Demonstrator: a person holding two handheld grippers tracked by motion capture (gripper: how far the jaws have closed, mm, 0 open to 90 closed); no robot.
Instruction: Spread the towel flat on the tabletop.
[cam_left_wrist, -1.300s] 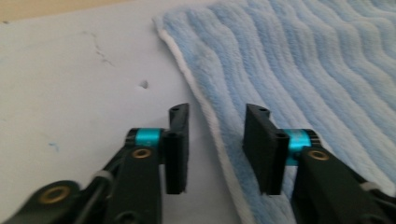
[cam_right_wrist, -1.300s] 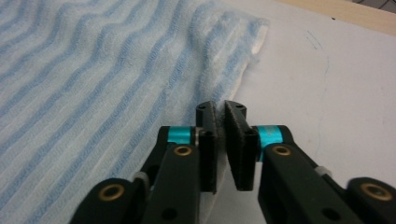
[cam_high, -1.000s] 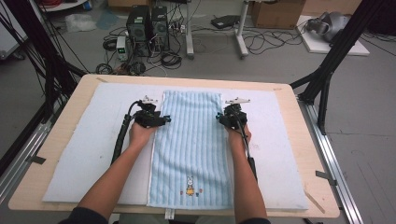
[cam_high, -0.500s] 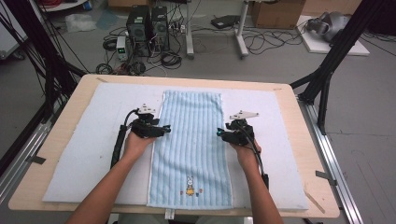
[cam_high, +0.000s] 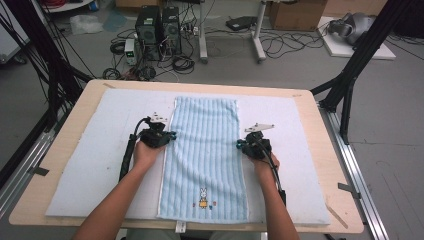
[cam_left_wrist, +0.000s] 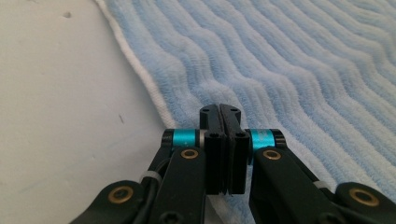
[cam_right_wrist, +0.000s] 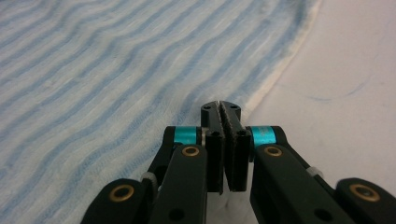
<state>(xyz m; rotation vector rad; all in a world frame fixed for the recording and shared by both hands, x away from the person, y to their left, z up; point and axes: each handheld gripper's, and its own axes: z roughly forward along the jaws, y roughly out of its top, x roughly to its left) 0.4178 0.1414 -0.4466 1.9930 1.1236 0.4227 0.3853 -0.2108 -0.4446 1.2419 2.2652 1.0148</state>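
- Presently, left gripper (cam_left_wrist: 219, 109): jaws pressed together, no gap between the pads, tips down at the white-hemmed left edge of the blue towel (cam_left_wrist: 280, 70). Hem runs in under the tips; a pinch of cloth looks caught, though how much is hidden.
- Right gripper (cam_right_wrist: 220, 106): jaws likewise together, tips at the opposite long edge, the hem curving away just beside them. Again the bite itself is hidden beneath the pads.
- High view: left gripper (cam_high: 170, 136) and right gripper (cam_high: 241, 145) sit at mid-length on either side of the towel (cam_high: 204, 150), which lies flat along the middle of the white mat (cam_high: 90, 165) on the wooden table (cam_high: 65, 135). A small rabbit motif (cam_high: 202, 197) marks the near end.
- Risk, my reading: a thin bite on the hem could slip on the lift, dropping one side and skewing any fold.
- Risk: the grippers are not level with each other, the right sitting slightly nearer the person; lifted so, the crease would likely run crooked.
- Risk: pads may also nip the mat, dragging it along.
- Containers: none on the table. Cardboard boxes (cam_high: 295, 12) stand on the floor beyond; contents not visible.
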